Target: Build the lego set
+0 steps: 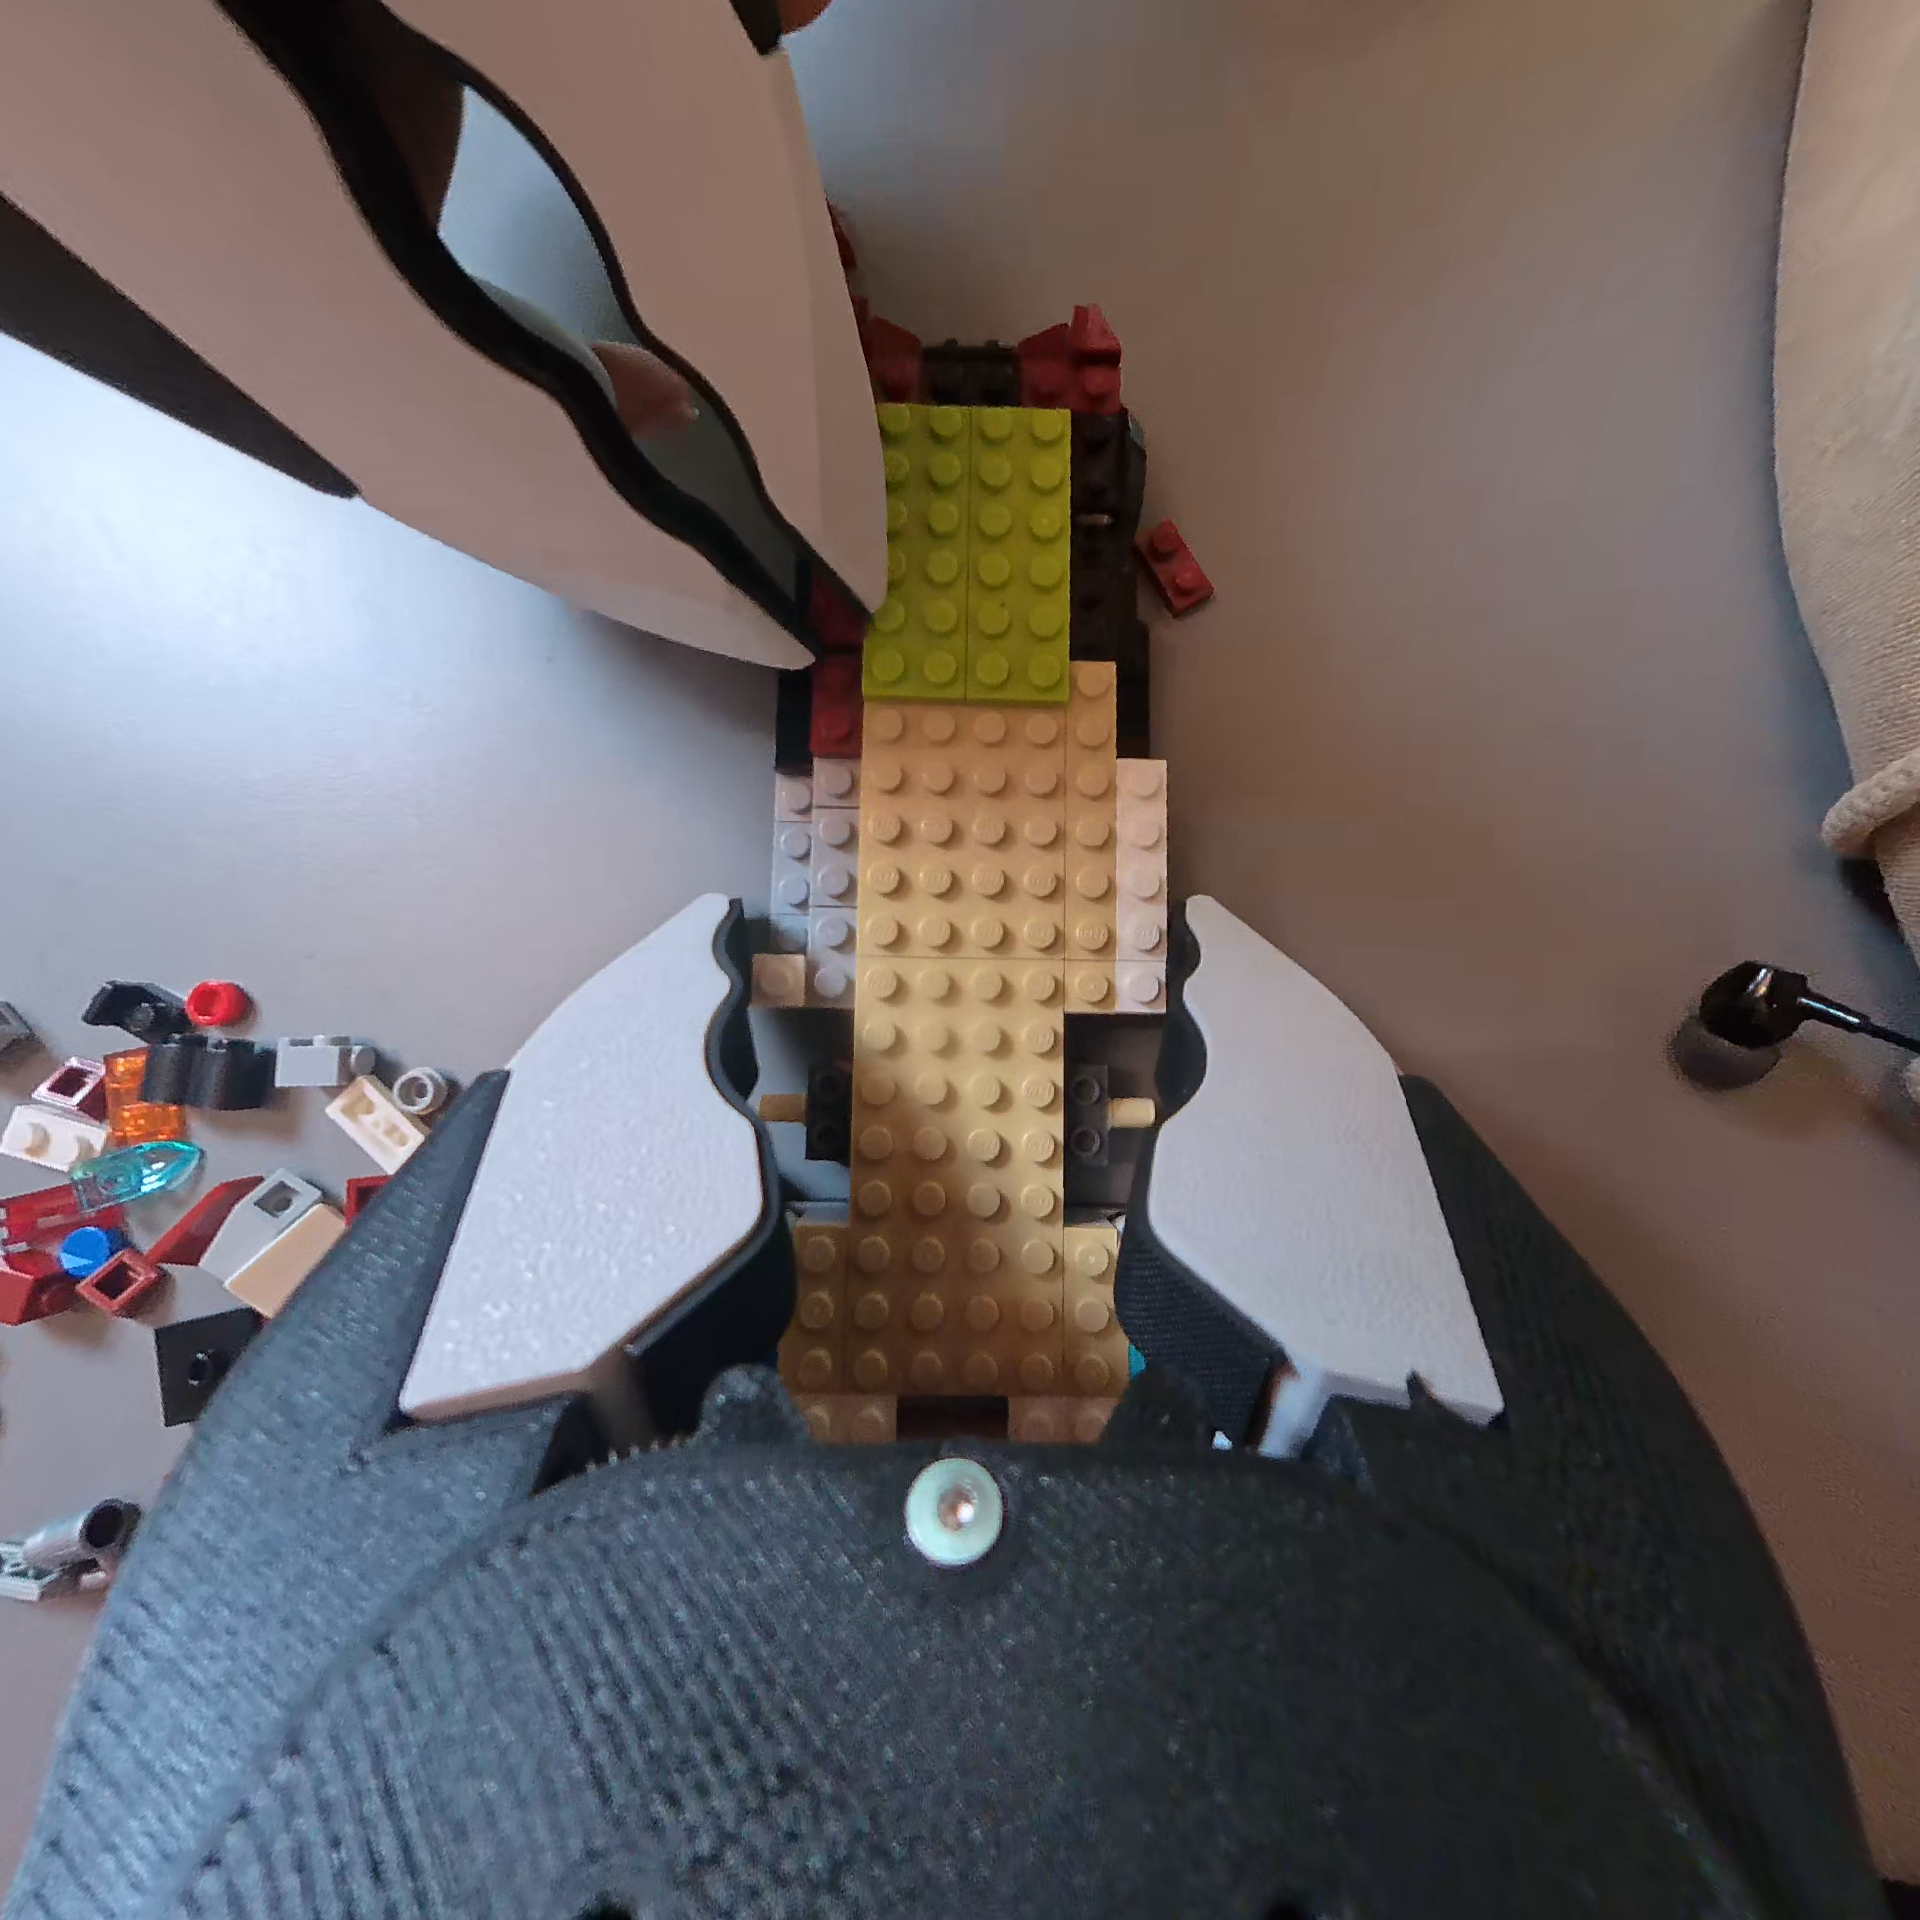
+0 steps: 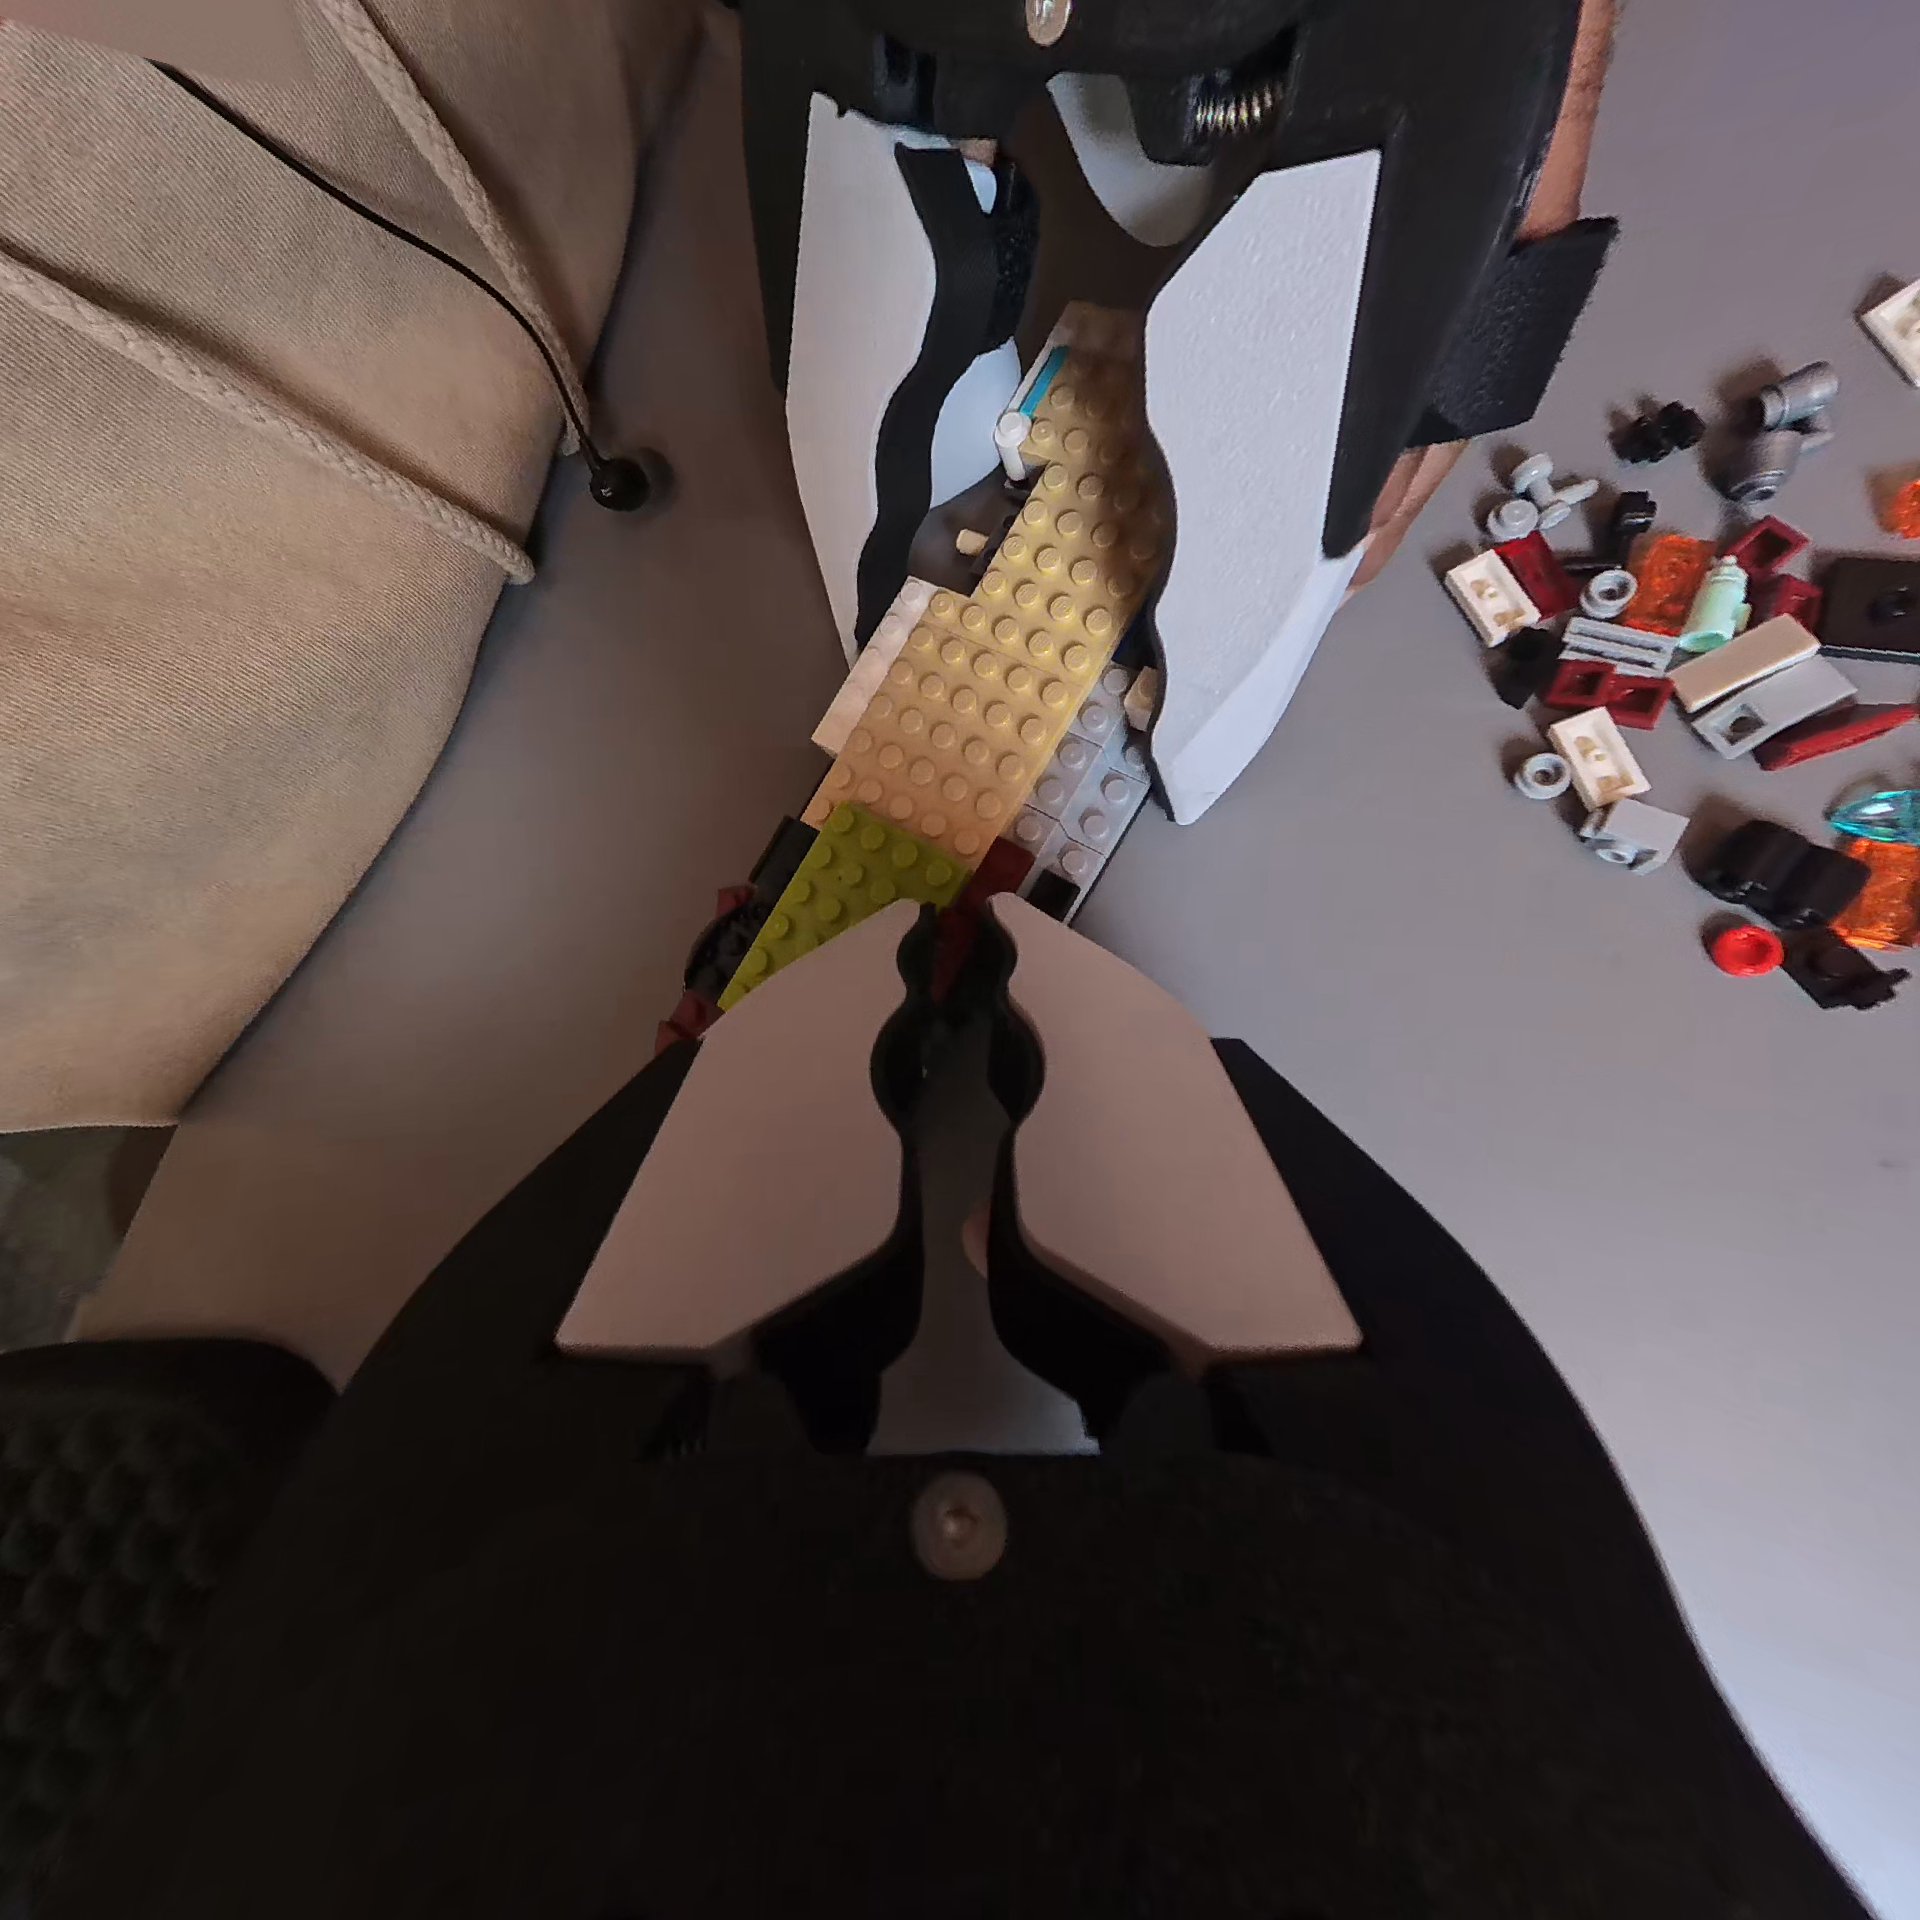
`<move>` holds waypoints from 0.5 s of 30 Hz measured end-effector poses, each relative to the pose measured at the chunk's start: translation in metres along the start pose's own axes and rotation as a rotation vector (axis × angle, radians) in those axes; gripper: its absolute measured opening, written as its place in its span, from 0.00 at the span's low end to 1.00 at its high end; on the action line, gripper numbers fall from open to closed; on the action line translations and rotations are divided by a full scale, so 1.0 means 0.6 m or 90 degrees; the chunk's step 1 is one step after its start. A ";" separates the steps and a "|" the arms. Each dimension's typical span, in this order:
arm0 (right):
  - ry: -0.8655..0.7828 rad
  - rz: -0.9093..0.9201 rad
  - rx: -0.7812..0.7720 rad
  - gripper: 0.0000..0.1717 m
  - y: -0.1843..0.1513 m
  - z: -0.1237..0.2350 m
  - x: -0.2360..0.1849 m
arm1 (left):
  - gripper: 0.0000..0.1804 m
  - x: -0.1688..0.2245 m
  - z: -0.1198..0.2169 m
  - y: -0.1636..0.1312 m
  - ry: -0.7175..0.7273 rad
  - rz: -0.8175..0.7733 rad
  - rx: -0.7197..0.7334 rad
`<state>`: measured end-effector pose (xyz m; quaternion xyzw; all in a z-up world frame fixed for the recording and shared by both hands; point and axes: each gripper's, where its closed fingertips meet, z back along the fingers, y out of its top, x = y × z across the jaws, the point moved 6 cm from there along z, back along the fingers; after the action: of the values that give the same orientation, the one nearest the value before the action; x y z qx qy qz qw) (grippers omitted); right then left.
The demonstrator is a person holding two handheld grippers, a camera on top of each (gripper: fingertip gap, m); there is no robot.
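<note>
Loose bricks (image 1: 156, 1195): a scatter at far left on the grey table (image 1: 364, 831), too jumbled to count; one red round stud (image 1: 218, 1003), two clear orange tiles.
Right gripper (image 1: 831, 634): one, jaws narrow, tips pinching a dark red brick (image 2: 951, 940) at the model's far left edge, beside the two green plates (image 1: 971, 551).
Left gripper (image 1: 961, 935): one, jaws wide, pads against both flanks of the model (image 1: 966, 1039), seemingly to steady it.
Model: lies centred, tan deck up.
Cloth (image 1: 1849, 416): far right.
</note>
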<state>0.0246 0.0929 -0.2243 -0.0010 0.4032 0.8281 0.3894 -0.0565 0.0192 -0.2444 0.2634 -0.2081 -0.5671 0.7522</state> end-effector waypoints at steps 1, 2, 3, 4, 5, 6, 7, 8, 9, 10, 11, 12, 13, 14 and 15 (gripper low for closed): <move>-0.003 0.001 0.007 0.04 -0.001 0.000 -0.001 | 0.43 0.000 0.000 0.000 0.000 0.000 0.000; -0.005 0.003 0.013 0.04 -0.002 0.000 -0.001 | 0.43 0.000 0.000 0.000 0.000 0.000 0.000; -0.007 0.005 0.021 0.04 -0.002 0.001 -0.002 | 0.43 0.000 0.000 0.000 0.000 -0.001 0.000; -0.009 0.007 0.031 0.04 -0.003 0.002 -0.003 | 0.43 0.000 0.000 0.000 0.000 -0.001 0.001; -0.012 0.010 0.042 0.04 -0.004 0.002 -0.003 | 0.43 0.000 0.000 0.000 0.000 -0.001 0.001; -0.015 0.012 0.052 0.04 -0.006 0.002 -0.004 | 0.43 0.000 0.000 0.000 0.000 -0.002 0.002; -0.017 0.014 0.064 0.04 -0.007 0.002 -0.005 | 0.43 0.000 0.000 0.000 0.000 -0.002 0.002; -0.018 0.015 0.076 0.04 -0.008 0.002 -0.005 | 0.43 0.000 0.000 0.000 0.000 -0.003 0.002; -0.019 0.015 0.088 0.04 -0.010 0.003 -0.005 | 0.43 0.000 -0.001 0.001 0.000 -0.003 0.002; -0.021 0.016 0.102 0.04 -0.012 0.002 -0.005 | 0.43 0.000 -0.001 0.001 -0.001 -0.003 0.003; -0.022 0.016 0.113 0.04 -0.015 0.002 -0.005 | 0.43 0.000 -0.001 0.001 -0.001 -0.003 0.004; -0.025 0.019 0.124 0.04 -0.016 0.002 -0.006 | 0.43 0.000 -0.001 0.001 -0.001 -0.004 0.004; -0.028 0.022 0.133 0.04 -0.018 0.002 -0.007 | 0.43 0.000 -0.001 0.001 -0.002 -0.004 0.005; -0.030 0.026 0.141 0.04 -0.019 0.003 -0.008 | 0.43 0.000 -0.001 0.001 -0.002 -0.004 0.006; -0.018 0.030 0.152 0.00 -0.019 0.005 -0.012 | 0.42 -0.001 -0.001 0.001 -0.001 0.001 0.006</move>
<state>0.0376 0.0943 -0.2276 0.0667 0.4936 0.7829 0.3729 -0.0559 0.0196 -0.2445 0.2661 -0.2116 -0.5658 0.7512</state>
